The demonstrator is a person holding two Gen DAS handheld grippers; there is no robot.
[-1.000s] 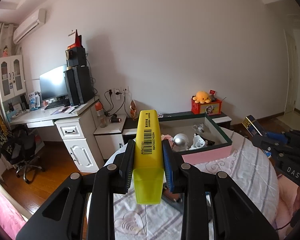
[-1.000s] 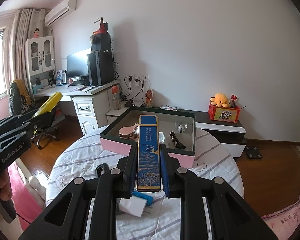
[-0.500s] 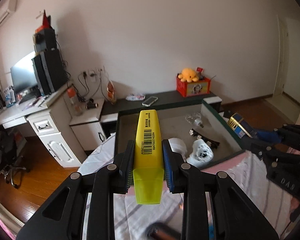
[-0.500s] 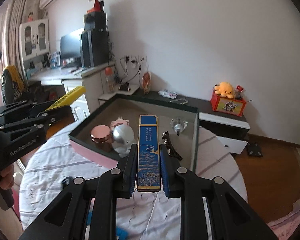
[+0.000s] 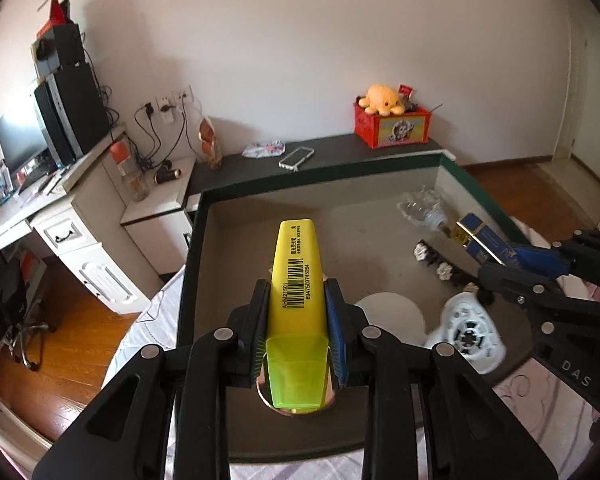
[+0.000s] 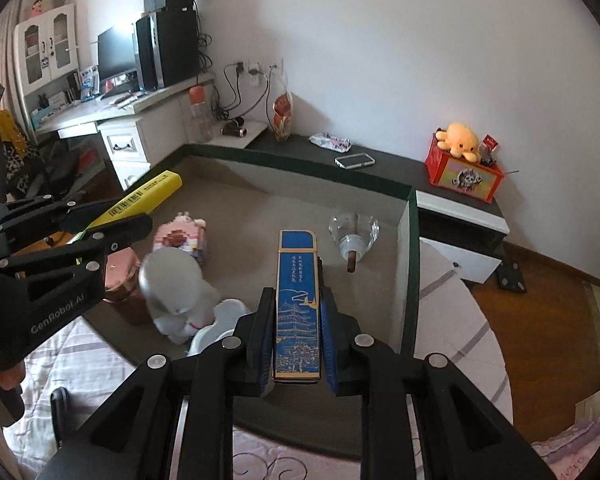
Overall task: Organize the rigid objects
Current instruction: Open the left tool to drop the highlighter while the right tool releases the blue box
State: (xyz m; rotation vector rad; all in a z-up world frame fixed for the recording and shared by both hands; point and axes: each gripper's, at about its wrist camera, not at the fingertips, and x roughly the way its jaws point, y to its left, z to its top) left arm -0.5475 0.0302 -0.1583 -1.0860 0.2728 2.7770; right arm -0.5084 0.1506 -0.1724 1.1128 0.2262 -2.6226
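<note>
White wall [image 5: 300, 40], wooden floor [image 5: 60, 344], a white desk [image 6: 132, 120] beside a low dark cabinet [image 6: 380, 168]

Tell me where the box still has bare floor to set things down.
Bare: the box floor along its far wall, behind the pink block and glass stopper. Crowded: the near-left part, around the white figure and copper-lidded jar.

Box floor [image 5: 236, 248] bare far-left — white toy [image 6: 180, 280], hair clip [image 5: 432, 258] crowd right.
</note>
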